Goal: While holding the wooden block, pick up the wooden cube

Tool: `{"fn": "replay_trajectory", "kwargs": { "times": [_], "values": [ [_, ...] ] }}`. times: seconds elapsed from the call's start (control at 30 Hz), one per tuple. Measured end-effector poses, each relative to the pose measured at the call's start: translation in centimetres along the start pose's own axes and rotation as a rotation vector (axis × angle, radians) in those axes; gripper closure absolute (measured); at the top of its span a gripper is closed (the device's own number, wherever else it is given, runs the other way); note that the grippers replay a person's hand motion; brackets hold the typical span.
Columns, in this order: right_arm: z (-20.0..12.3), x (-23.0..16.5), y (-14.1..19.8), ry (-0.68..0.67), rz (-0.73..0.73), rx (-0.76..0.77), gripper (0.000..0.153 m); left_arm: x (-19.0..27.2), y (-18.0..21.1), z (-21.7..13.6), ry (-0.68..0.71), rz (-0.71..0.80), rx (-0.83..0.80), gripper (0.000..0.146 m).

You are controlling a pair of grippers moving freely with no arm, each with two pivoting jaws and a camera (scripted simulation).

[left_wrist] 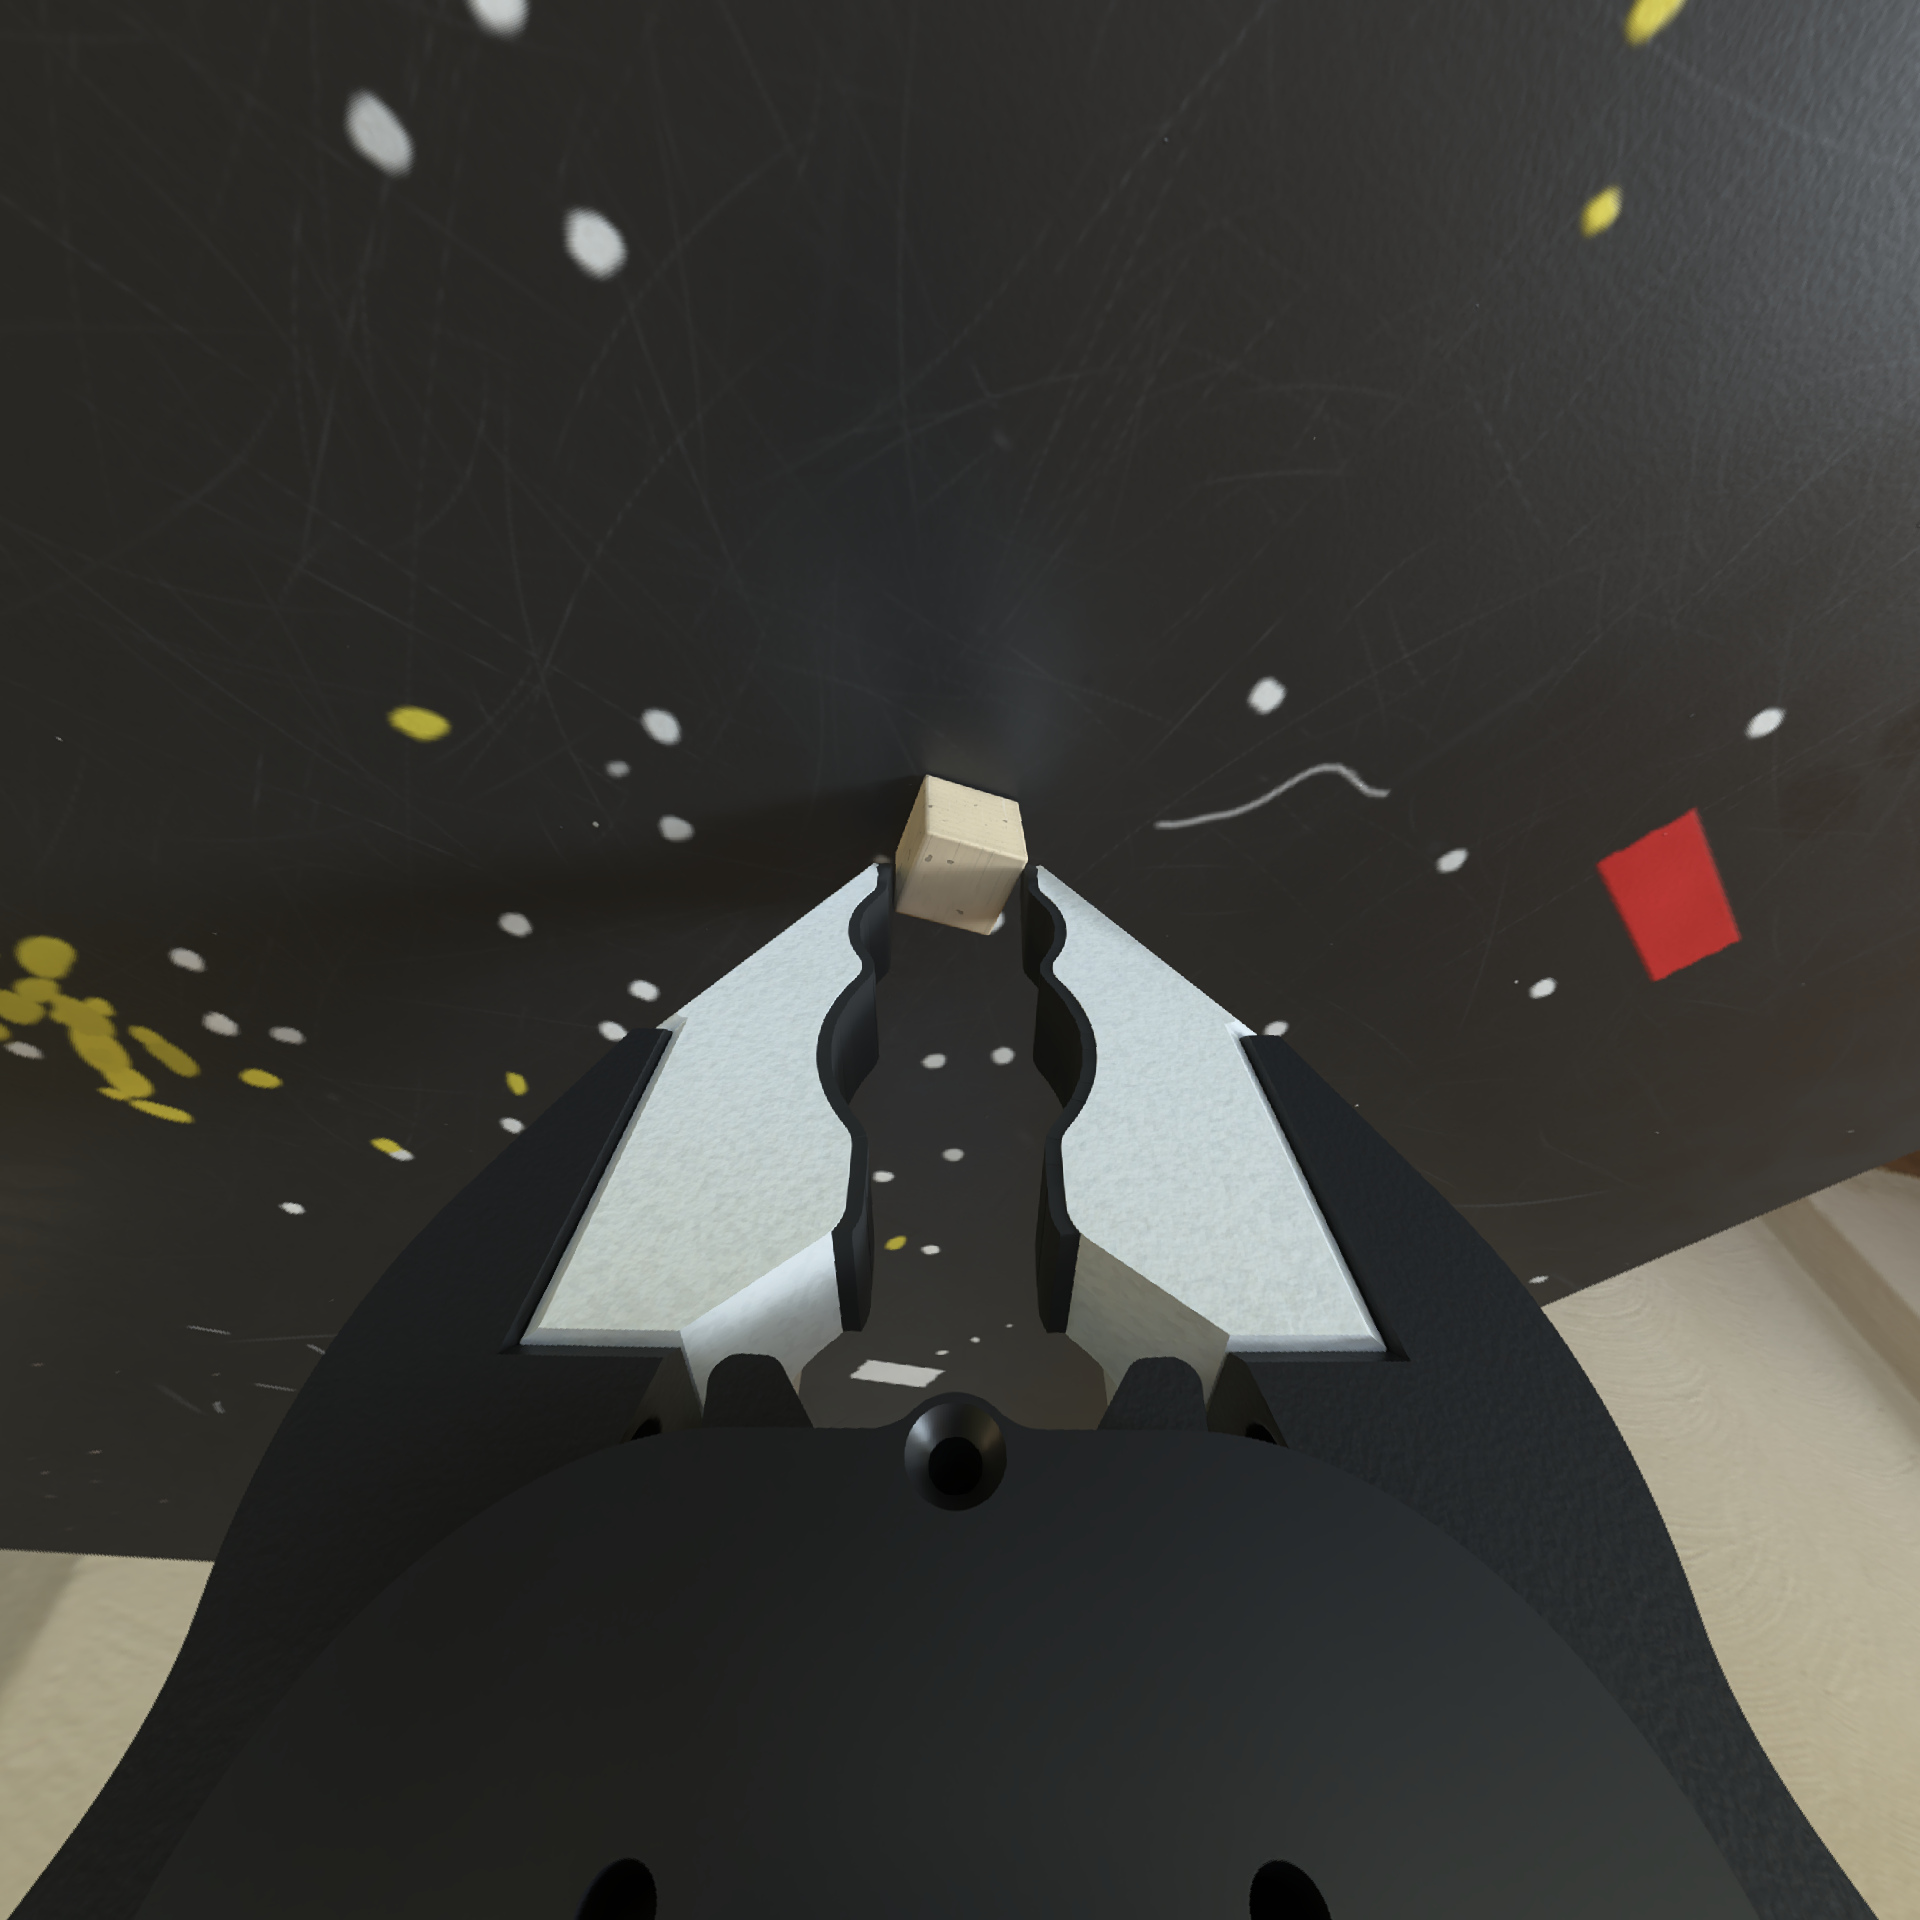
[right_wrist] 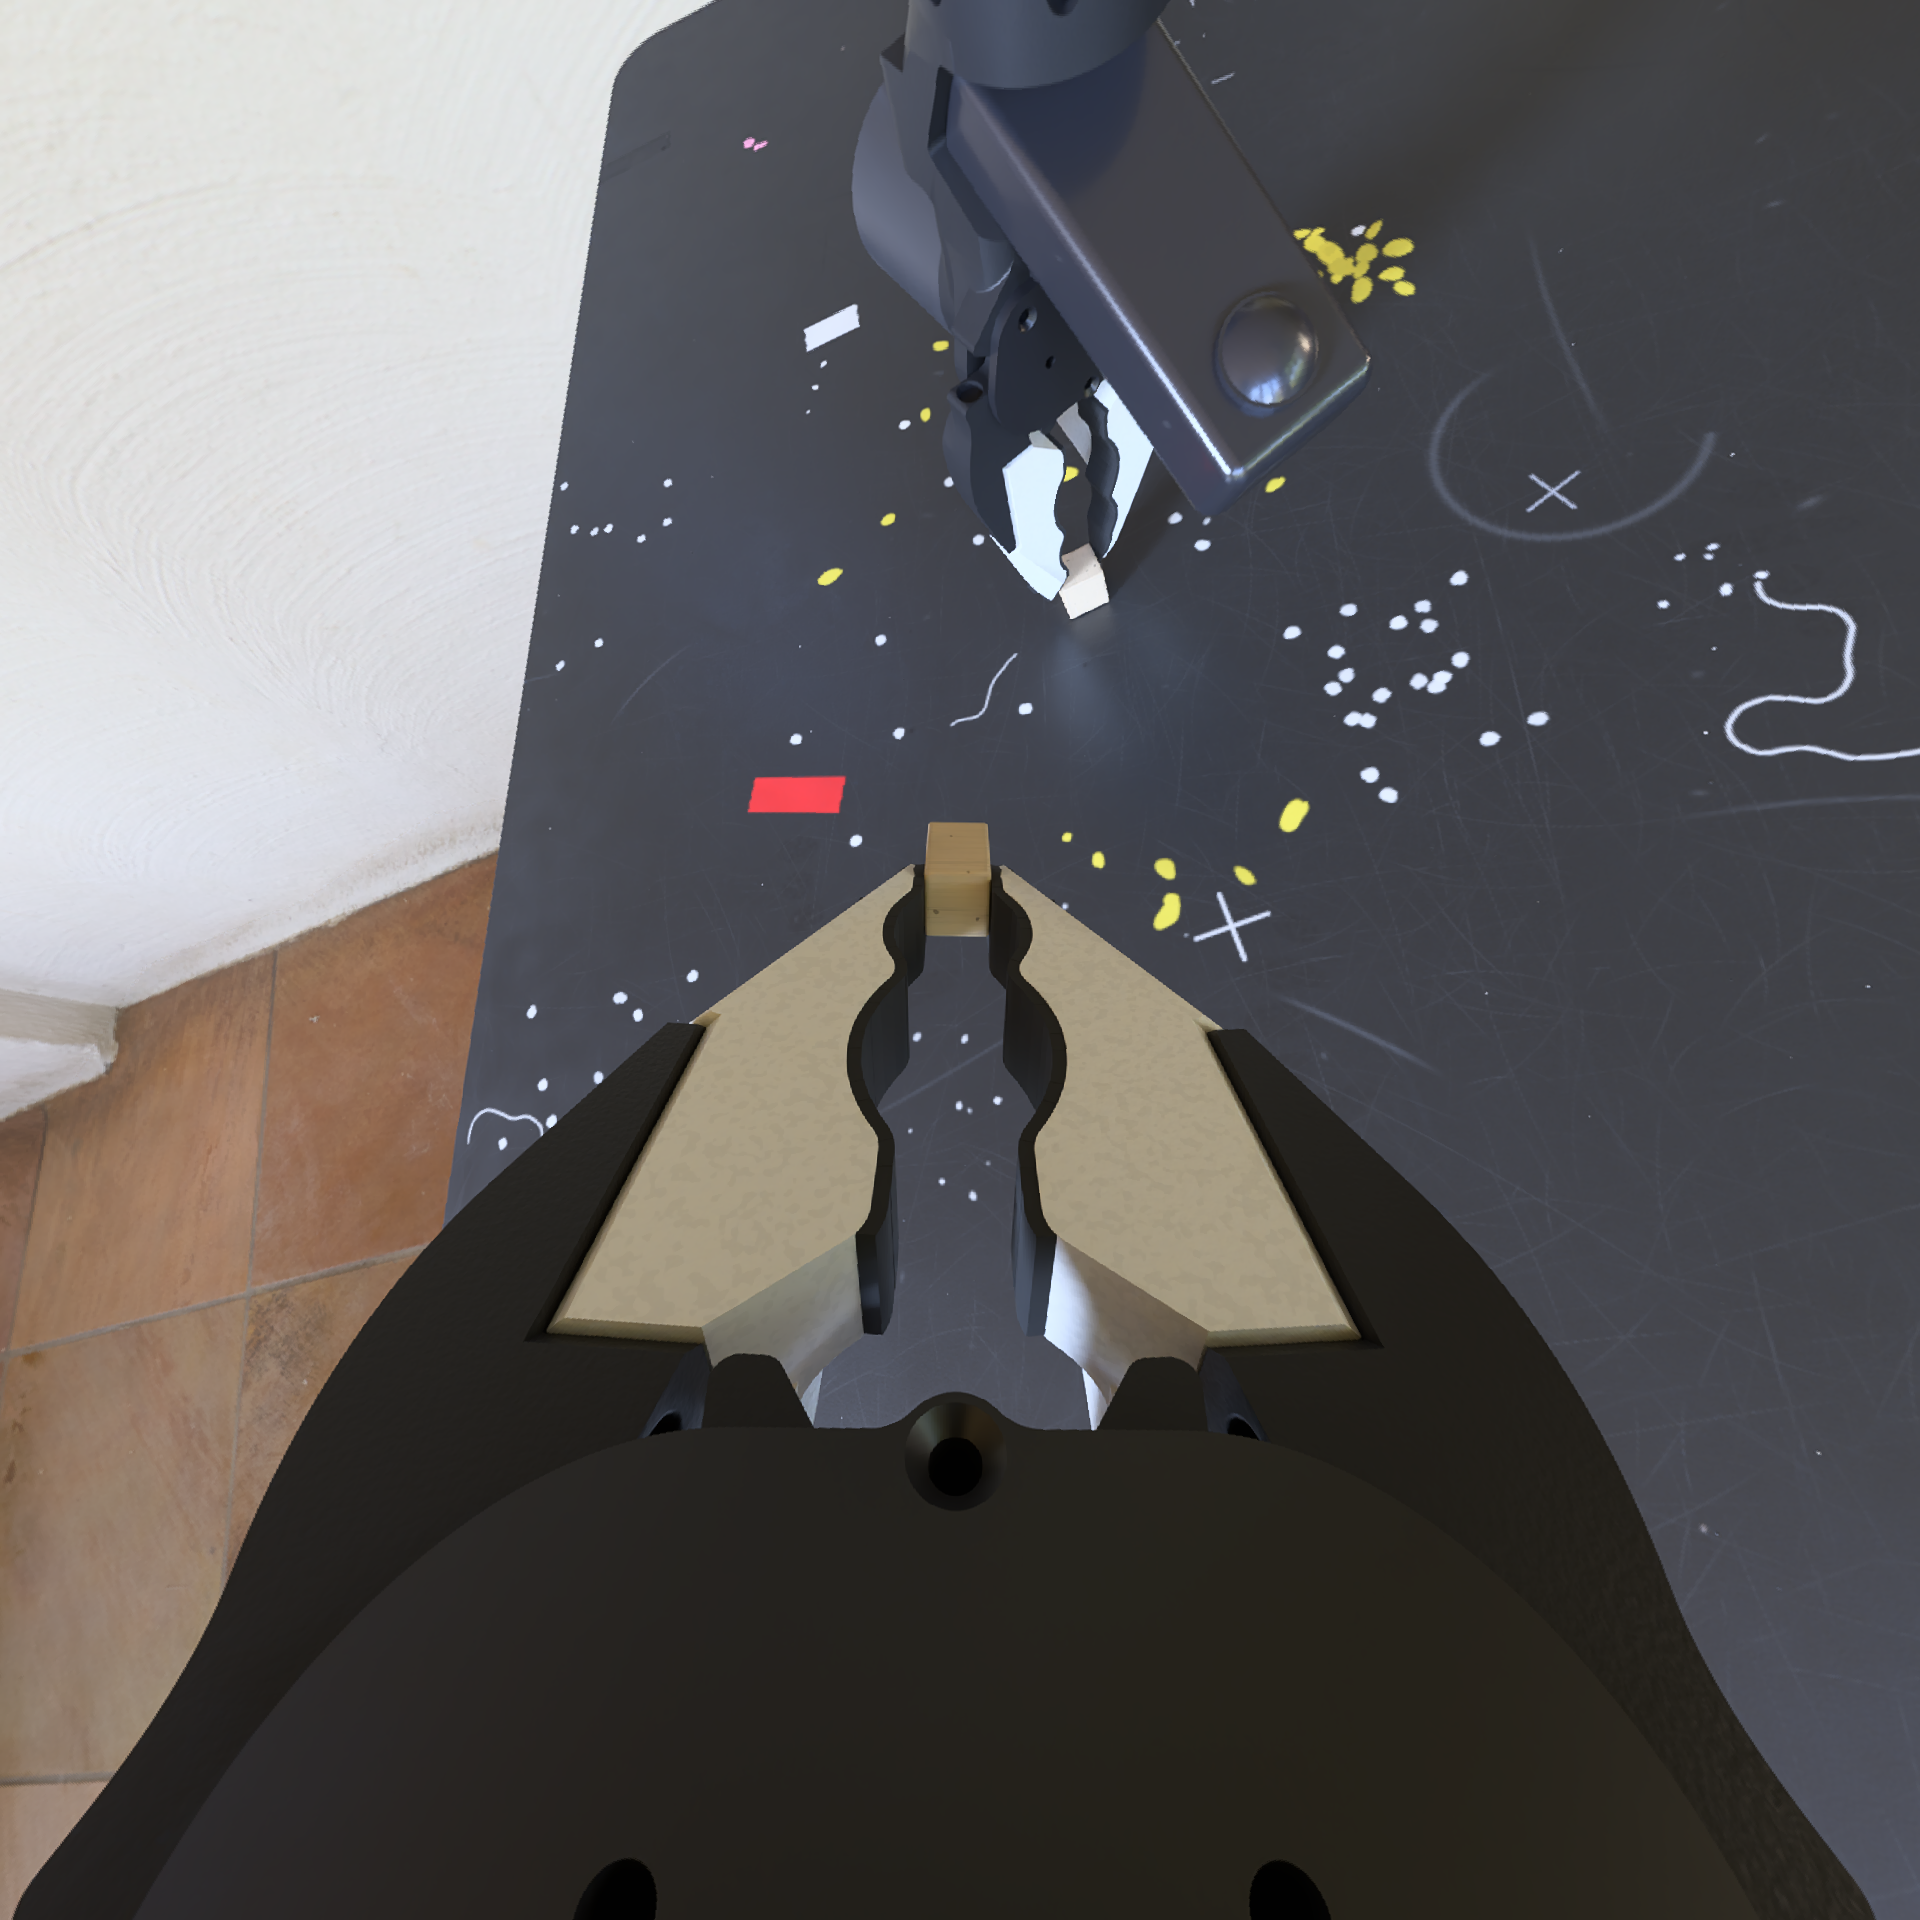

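In the left wrist view my left gripper [left_wrist: 956, 883], with white pads, is shut on the pale wooden cube [left_wrist: 961, 862] at its fingertips, low over the black table [left_wrist: 935, 468]. The cube is a little tilted. In the right wrist view my right gripper [right_wrist: 956, 888], with tan pads, is shut on the wooden block [right_wrist: 956, 873] and holds it above the table [right_wrist: 1455, 1039]. The left gripper [right_wrist: 1075, 582] also shows farther off there, pointing down with the cube [right_wrist: 1086, 594] in its tips, just above or on the table top.
The table is black, scratched and speckled with white and yellow paint spots. A flat red rectangle mark [right_wrist: 796, 795] lies between the grippers and also shows in the left wrist view [left_wrist: 1668, 894]. The table's left edge [right_wrist: 520, 727] drops to a tiled floor [right_wrist: 208, 1195] and white wall.
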State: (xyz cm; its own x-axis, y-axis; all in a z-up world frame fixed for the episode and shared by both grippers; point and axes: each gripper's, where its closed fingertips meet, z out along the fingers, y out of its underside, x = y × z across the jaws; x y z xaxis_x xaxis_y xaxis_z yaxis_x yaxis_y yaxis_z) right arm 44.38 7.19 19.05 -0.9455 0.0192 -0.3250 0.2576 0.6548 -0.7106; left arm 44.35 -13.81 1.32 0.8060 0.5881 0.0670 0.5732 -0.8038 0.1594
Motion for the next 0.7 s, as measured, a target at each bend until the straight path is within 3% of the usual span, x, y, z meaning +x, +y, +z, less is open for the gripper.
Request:
{"fn": "replay_trajectory", "kwargs": {
  "times": [0.23,0.53,0.7],
  "values": [
    [-0.02,0.10,0.10,0.002,0.002,-0.005,0.142,0.09,-0.10,0.09,-0.085,0.089,-0.012,0.118],
    [-0.05,0.13,0.17,0.005,0.004,-0.005,0.142,0.02,-0.24,0.10,-0.066,0.091,0.014,0.123],
    [0.12,0.30,0.37,0.002,0.008,-0.017,0.142,0.41,-0.60,-0.09,0.035,-0.012,0.014,0.124]
  ]
}}
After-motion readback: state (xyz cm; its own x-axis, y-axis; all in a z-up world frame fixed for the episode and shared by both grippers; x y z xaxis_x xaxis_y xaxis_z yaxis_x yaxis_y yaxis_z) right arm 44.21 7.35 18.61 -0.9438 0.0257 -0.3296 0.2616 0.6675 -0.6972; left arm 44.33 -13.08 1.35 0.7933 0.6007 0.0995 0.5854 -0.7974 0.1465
